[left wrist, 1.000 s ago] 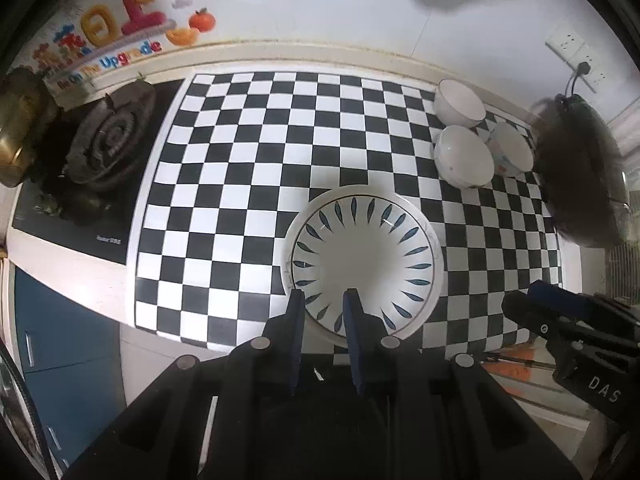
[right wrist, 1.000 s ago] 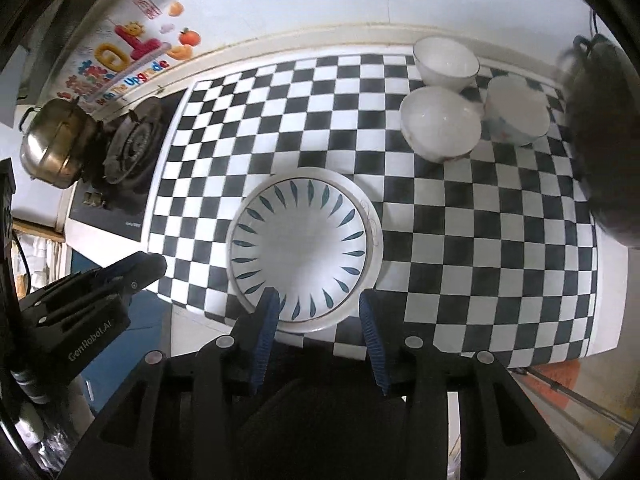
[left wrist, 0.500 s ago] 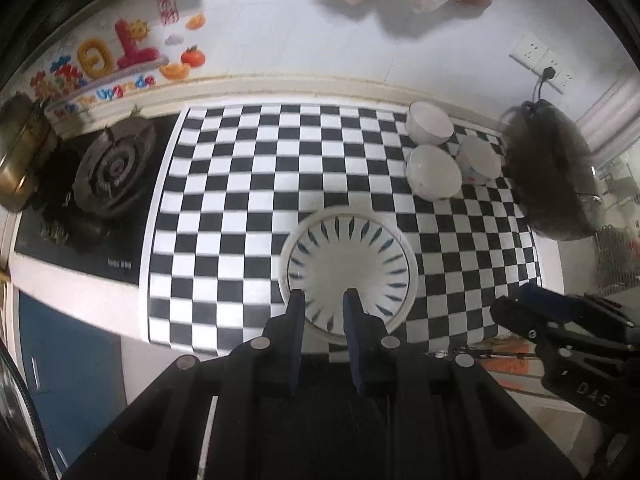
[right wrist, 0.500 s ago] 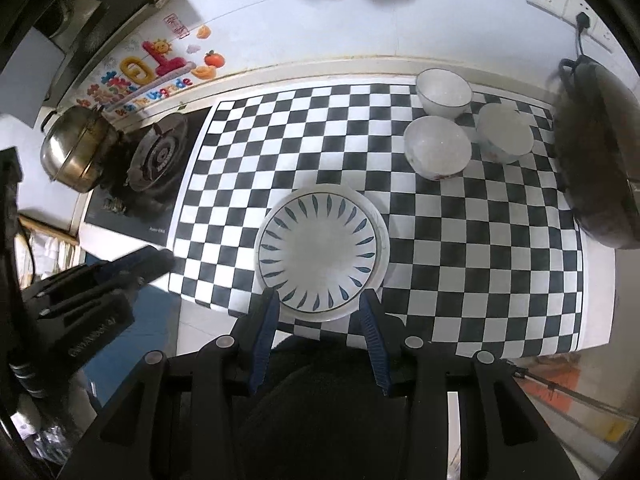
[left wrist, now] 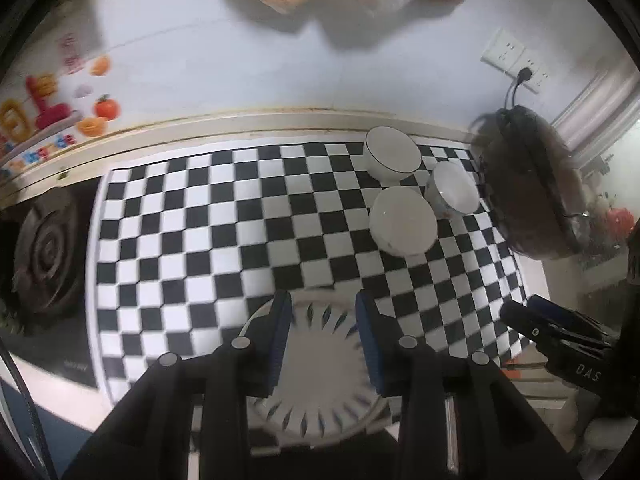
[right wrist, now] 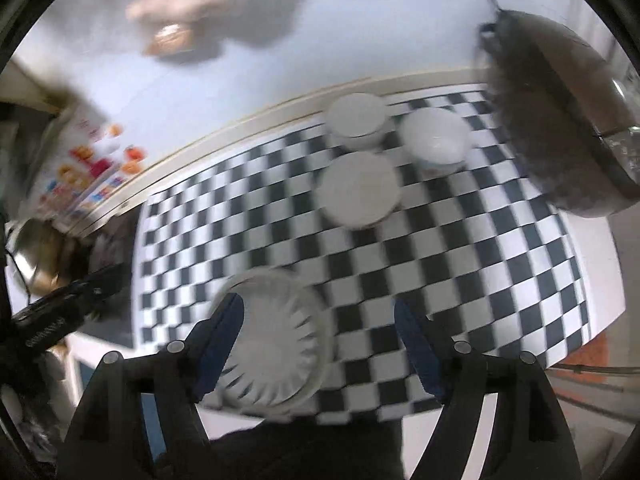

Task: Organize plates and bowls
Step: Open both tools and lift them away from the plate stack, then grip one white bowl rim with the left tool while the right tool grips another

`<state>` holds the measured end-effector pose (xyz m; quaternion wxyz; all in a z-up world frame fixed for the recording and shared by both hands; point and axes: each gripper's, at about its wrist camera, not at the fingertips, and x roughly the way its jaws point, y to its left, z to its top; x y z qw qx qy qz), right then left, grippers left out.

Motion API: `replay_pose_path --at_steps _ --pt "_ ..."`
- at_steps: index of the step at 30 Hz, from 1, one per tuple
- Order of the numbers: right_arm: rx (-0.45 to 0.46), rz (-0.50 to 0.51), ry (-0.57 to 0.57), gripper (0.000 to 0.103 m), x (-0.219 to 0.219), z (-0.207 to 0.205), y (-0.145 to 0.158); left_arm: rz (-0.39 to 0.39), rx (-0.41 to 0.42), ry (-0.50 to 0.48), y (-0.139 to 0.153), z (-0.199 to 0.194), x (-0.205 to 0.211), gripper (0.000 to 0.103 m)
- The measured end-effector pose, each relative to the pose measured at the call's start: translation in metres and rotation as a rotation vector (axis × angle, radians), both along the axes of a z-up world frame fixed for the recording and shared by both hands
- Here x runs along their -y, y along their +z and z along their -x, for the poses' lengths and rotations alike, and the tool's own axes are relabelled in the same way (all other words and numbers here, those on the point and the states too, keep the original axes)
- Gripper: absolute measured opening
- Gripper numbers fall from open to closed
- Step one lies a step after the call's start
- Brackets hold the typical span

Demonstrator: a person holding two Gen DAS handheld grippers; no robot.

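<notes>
The plate [left wrist: 324,376] lies flat beneath the left tongs [left wrist: 324,314], which are spread over it. Three bowls [left wrist: 402,226] stand upright ahead. The right tongs [right wrist: 318,316], marked "DAS", are spread wide.

A black-and-white checked mat [left wrist: 192,240] covers the counter. At 6 o'clock, a white plate [left wrist: 320,384] carries dark blue petal marks. At 2 o'clock, three white bowls [left wrist: 402,222].
</notes>
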<state>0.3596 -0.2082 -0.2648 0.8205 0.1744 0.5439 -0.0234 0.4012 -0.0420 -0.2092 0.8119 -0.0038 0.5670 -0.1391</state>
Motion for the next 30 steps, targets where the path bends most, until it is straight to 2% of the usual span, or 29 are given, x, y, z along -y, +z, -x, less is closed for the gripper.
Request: replay_pose_path --at_steps 5,10,15,16,18,20,23,26,30 --pt "-0.107 0.046 -0.099 0.08 0.058 -0.047 -0.049 0.014 -0.155 -0.018 -0.059 -0.056 0.039 0.031" --pt "-0.165 -0.042 -0.086 0.077 0.093 -0.1 -0.102 0.03 -0.275 0.015 -0.111 -0.095 0.069 0.031" --pt "-0.222 -0.069 -0.013 0.048 0.102 -0.143 -0.146 0.052 -0.348 0.079 -0.148 -0.128 0.093 0.029" --pt "-0.233 -0.079 0.003 0.046 0.104 -0.15 -0.155 0.058 -0.361 0.081 -0.154 -0.133 0.098 0.029" --pt "-0.249 -0.091 0.034 0.035 0.106 -0.162 -0.166 0.05 -0.368 0.091 -0.163 -0.141 0.105 0.029" --pt "-0.261 -0.09 0.067 0.028 0.107 -0.173 -0.177 0.034 -0.379 0.094 -0.173 -0.147 0.111 0.028" --pt "-0.291 -0.086 0.107 0.016 0.108 -0.184 -0.19 0.022 -0.414 0.084 -0.189 -0.153 0.119 0.017" --pt "-0.313 -0.084 0.127 0.012 0.107 -0.191 -0.2 0.005 -0.418 0.076 -0.196 -0.154 0.124 0.012" --pt "-0.317 -0.078 0.151 0.011 0.105 -0.194 -0.202 -0.001 -0.395 0.081 -0.192 -0.15 0.126 0.012"
